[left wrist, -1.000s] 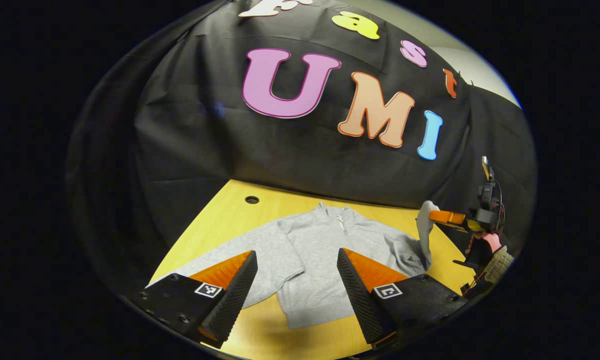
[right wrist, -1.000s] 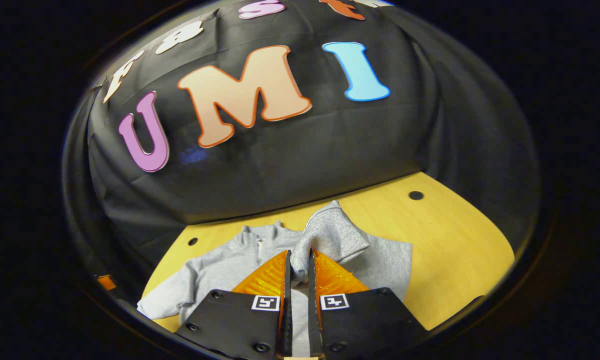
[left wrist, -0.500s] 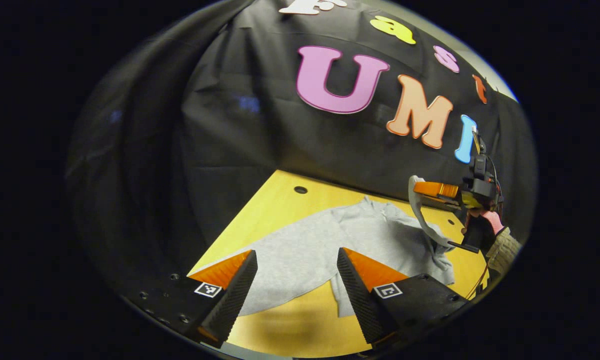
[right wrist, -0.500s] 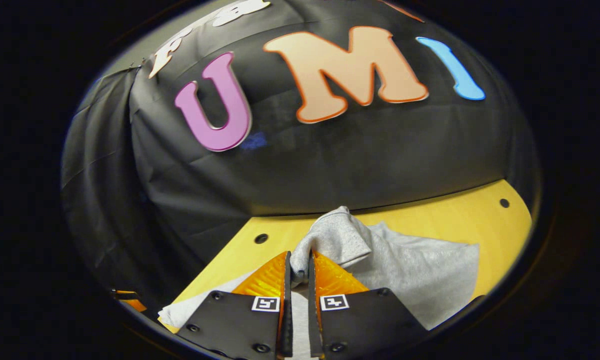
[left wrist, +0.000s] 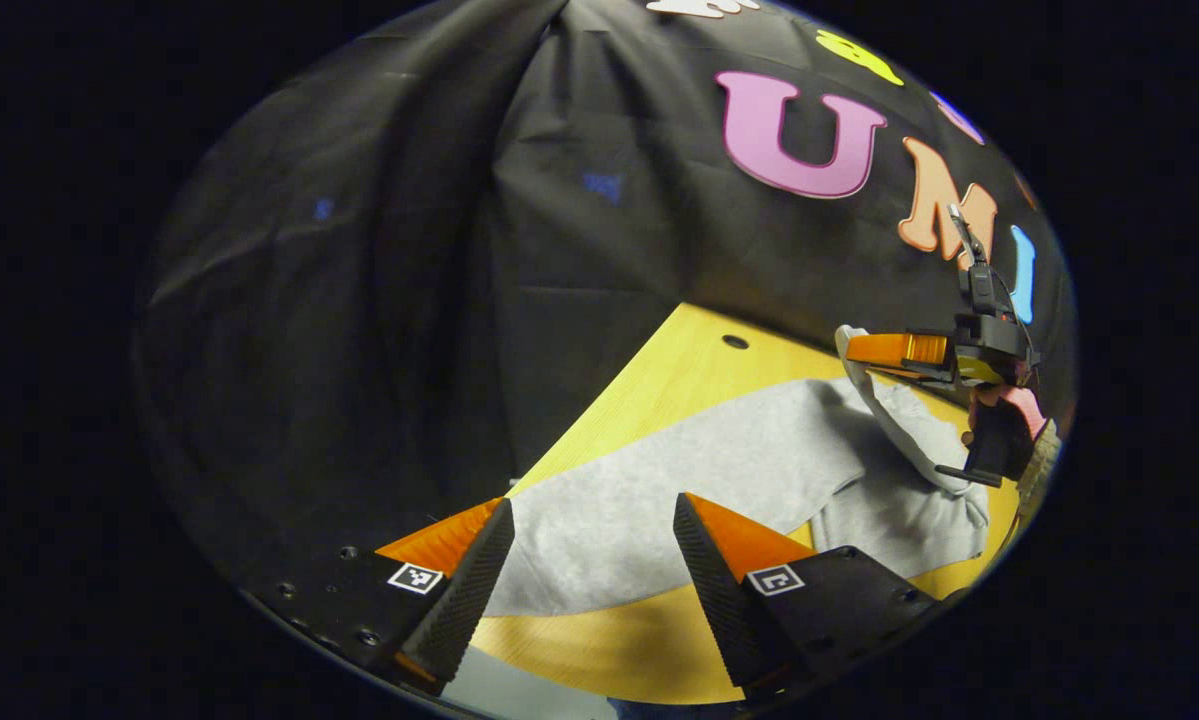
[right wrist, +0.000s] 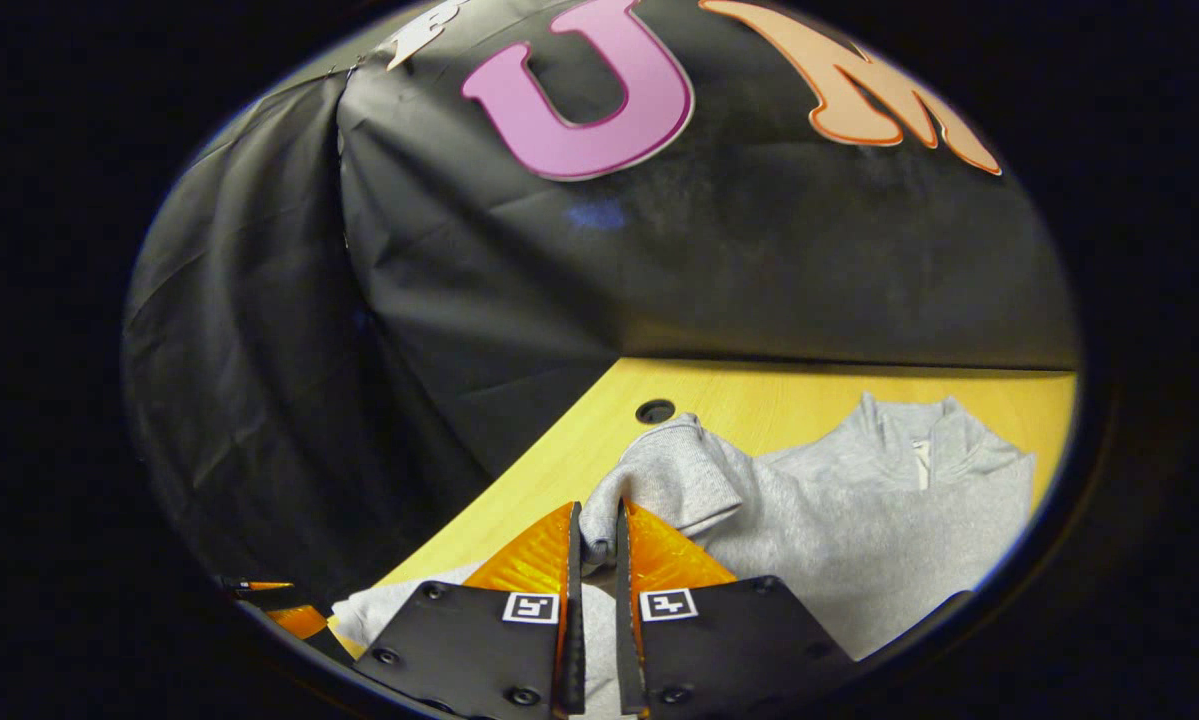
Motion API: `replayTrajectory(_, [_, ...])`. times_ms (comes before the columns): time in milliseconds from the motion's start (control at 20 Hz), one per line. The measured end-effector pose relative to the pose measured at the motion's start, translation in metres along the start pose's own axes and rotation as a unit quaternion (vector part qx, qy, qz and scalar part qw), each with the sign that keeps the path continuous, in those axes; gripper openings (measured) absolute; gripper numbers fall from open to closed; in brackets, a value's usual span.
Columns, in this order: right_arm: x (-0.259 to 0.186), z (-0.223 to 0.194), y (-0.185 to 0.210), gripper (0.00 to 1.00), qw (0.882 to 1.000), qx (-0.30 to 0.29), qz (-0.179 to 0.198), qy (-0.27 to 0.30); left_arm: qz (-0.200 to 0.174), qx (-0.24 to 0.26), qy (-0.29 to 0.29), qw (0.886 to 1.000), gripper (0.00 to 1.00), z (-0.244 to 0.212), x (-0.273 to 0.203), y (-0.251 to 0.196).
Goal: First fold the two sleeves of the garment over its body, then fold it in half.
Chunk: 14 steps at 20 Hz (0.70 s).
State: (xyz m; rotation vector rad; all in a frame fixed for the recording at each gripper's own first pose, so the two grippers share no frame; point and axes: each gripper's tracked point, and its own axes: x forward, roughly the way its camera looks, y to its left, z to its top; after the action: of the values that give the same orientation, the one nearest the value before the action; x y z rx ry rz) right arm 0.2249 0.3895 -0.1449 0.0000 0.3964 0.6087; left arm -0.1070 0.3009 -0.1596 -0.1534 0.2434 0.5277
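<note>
A grey sweatshirt lies flat on the yellow table. In the left gripper view my left gripper hangs open just above the outstretched left sleeve, with nothing between its fingers. Farther off, my right gripper, held by a hand, lifts the other sleeve above the body. In the right gripper view that gripper is shut on the sleeve's cuff, which bunches up above the fingertips. The body and the zip collar lie to the right.
The table has round holes near its back edge. Black cloth walls close the booth behind and on the left. The table's near edge runs just under my left gripper.
The right gripper has carried the lifted sleeve leftward over the sweatshirt's body. The left gripper has swung left, from over the body to over the outstretched left sleeve, and stays open.
</note>
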Motion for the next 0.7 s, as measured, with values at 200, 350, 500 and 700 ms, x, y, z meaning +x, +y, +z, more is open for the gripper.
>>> replayTrajectory(200, [0.004,0.002,-0.002,0.49,1.0,-0.004,0.022,0.016,0.029,0.004,0.027,0.999,0.94,-0.021,0.008,0.013])
replayTrajectory(350, [-0.001,0.016,-0.018,1.0,0.999,-0.023,0.018,0.018,0.041,0.004,0.043,0.998,0.94,-0.039,0.016,0.019])
replayTrajectory(500, [-0.015,0.013,-0.015,0.99,1.0,-0.025,0.014,0.011,0.045,0.001,0.062,0.997,0.94,-0.055,0.034,0.023])
replayTrajectory(700, [-0.039,0.028,-0.03,0.99,0.999,-0.053,0.006,-0.01,0.06,0.011,0.075,0.995,0.95,-0.066,0.035,0.027])
